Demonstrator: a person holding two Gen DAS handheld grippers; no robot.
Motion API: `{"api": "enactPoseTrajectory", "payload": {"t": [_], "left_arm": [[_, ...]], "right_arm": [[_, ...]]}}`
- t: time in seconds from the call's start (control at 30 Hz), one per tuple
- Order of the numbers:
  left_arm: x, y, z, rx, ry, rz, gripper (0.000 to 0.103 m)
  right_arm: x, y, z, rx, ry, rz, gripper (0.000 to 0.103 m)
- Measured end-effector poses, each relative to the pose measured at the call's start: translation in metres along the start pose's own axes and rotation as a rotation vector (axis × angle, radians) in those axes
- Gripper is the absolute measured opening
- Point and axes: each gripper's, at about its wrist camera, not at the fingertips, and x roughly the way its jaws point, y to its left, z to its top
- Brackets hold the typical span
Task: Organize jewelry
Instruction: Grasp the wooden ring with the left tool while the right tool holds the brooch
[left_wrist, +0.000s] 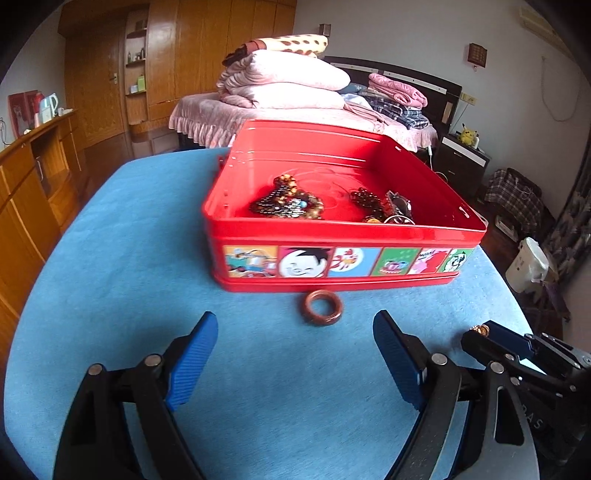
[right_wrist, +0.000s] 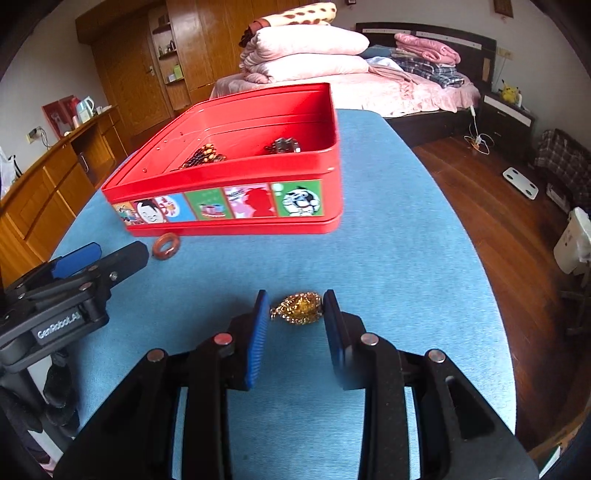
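Observation:
An open red tin box (left_wrist: 343, 232) stands on the blue tablecloth; it also shows in the right wrist view (right_wrist: 229, 173). Beaded jewelry (left_wrist: 286, 201) lies inside it. A brown ring (left_wrist: 320, 307) lies on the cloth just in front of the box, and shows in the right wrist view (right_wrist: 166, 245). My left gripper (left_wrist: 295, 325) is open, its fingertips a little short of the ring. A gold chain piece (right_wrist: 298, 308) lies on the cloth between the jaws of my right gripper (right_wrist: 295, 302). The jaws stand close on either side of it, touching or nearly touching.
The round table's blue cloth (right_wrist: 388, 258) drops off at the right edge to a wooden floor. A bed with piled bedding (left_wrist: 288, 88) stands behind the table. Wooden cabinets (left_wrist: 33, 177) line the left wall. My right gripper shows at the lower right of the left wrist view (left_wrist: 491, 334).

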Motion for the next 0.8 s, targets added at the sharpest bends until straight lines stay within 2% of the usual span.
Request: {"api": "enactPoseTrajectory", "payload": {"t": [0.1,0.27,0.43,0.6,0.63,0.8], "left_arm": [[0.010,-0.009,0.005,0.003,0.012,0.007,0.082],[0.028,-0.016,0.008,0.002,0.072,0.001,0.057],[0.035,-0.017,0.010,-0.010,0.086,-0.004,0.053],[0.040,-0.017,0.014,-0.016,0.088,0.003,0.038],[0.040,-0.016,0.015,-0.026,0.086,0.005,0.029],[0.038,-0.011,0.014,-0.053,0.081,-0.022,0.029]], "right_arm": [[0.000,-0.008,0.001,0.006,-0.003,0.008,0.029],[-0.002,-0.014,0.000,0.010,-0.012,0.020,0.029],[-0.001,-0.020,-0.001,0.018,-0.014,0.029,0.029],[0.001,-0.021,-0.003,0.023,-0.012,0.036,0.029],[0.001,-0.021,-0.003,0.024,-0.013,0.037,0.029],[0.001,-0.020,-0.004,0.024,-0.013,0.030,0.029]]}}
